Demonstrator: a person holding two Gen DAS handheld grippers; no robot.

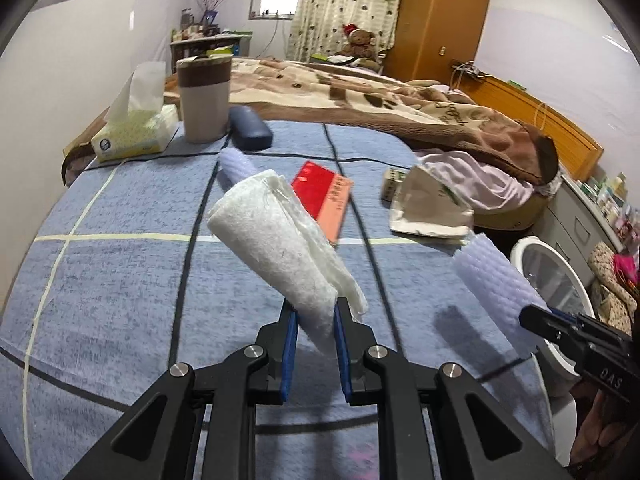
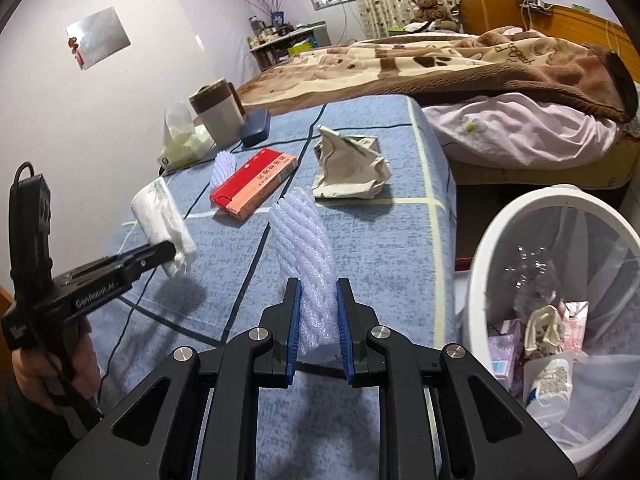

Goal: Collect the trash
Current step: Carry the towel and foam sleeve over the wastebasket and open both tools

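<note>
My left gripper (image 1: 315, 320) is shut on a crumpled white tissue wad (image 1: 276, 240), lifted above the blue checked bedsheet (image 1: 120, 272). The same wad (image 2: 162, 216) shows at the left of the right wrist view, in the left gripper (image 2: 170, 254). My right gripper (image 2: 318, 300) is shut on a pale lilac foam fruit net (image 2: 304, 236), also raised off the sheet; the net (image 1: 492, 284) appears at the right of the left wrist view. A white trash bin (image 2: 480, 264) with a clear liner stands beside the bed at right, holding several bits of rubbish.
On the sheet lie a red and pink box (image 2: 256, 184), a crumpled paper bag (image 2: 348, 168), a second foam net (image 2: 224, 166), a tissue box (image 1: 132, 136), a cup (image 1: 204, 96) and a dark case (image 1: 250, 132). A brown blanket (image 1: 380, 100) covers the bed beyond.
</note>
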